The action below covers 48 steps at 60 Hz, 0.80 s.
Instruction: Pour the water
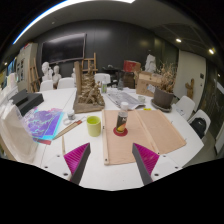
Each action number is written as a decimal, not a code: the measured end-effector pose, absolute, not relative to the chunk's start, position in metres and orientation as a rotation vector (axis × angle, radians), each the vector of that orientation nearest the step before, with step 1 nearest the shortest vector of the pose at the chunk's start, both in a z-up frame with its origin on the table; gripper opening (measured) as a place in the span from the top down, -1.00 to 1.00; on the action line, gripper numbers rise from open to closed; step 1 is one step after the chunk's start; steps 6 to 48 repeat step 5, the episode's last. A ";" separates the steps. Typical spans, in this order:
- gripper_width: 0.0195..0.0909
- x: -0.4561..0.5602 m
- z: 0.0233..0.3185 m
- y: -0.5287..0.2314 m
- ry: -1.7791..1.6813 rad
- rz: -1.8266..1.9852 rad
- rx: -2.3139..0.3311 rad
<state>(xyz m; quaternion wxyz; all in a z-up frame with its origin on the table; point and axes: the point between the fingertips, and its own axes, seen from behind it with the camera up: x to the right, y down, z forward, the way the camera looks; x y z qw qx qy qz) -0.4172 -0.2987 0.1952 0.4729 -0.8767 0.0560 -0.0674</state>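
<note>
- Green cup stands upright on the white worktop, ahead of the hand-held gripper and a little to the left of its midline, just beside the left edge of a wooden board.
- Whether the cup holds any water cannot be told from here.
- Hand-held gripper: its two fingers are spread wide apart and grip nothing; the left finger and the right finger each show a magenta pad on the inner face.
- Between the fingers lie only the near end of the wooden board and bare worktop; no thing stands in the gap.
- A small dark container with a red part sits on the wooden board, just ahead of the fingers and near the midline, close to the right of the green cup but apart from it.
- A wooden stick lies on the worktop to the left of the cup, next to a colourful sheet.
- Beyond the cup, further along the worktop, rises a wooden block stack; to its right lies a heap of clear, crumpled material.
- A dark round thing rests far ahead to the right.
- White chairs stand around the worktop, and the room beyond is dim.
</note>
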 end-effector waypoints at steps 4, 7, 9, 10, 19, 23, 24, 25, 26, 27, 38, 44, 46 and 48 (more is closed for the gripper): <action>-0.85 -0.416 0.192 -0.300 0.145 -0.160 -2.158; -0.85 -0.415 0.192 -0.300 0.143 -0.159 -2.160; -0.85 -0.415 0.192 -0.300 0.143 -0.159 -2.160; -0.85 -0.415 0.192 -0.300 0.143 -0.159 -2.160; -0.85 -0.415 0.192 -0.300 0.143 -0.159 -2.160; -0.85 -0.415 0.192 -0.300 0.143 -0.159 -2.160; -0.85 -0.415 0.192 -0.300 0.143 -0.159 -2.160; -0.85 -0.415 0.192 -0.300 0.143 -0.159 -2.160; -0.85 -0.415 0.192 -0.300 0.143 -0.159 -2.160; -0.85 -0.415 0.192 -0.300 0.143 -0.159 -2.160; -0.85 -0.415 0.192 -0.300 0.143 -0.159 -2.160; -0.85 -0.415 0.192 -0.300 0.143 -0.159 -2.160; -0.85 -0.415 0.192 -0.300 0.143 -0.159 -2.160; -0.85 -0.415 0.192 -0.300 0.143 -0.159 -2.160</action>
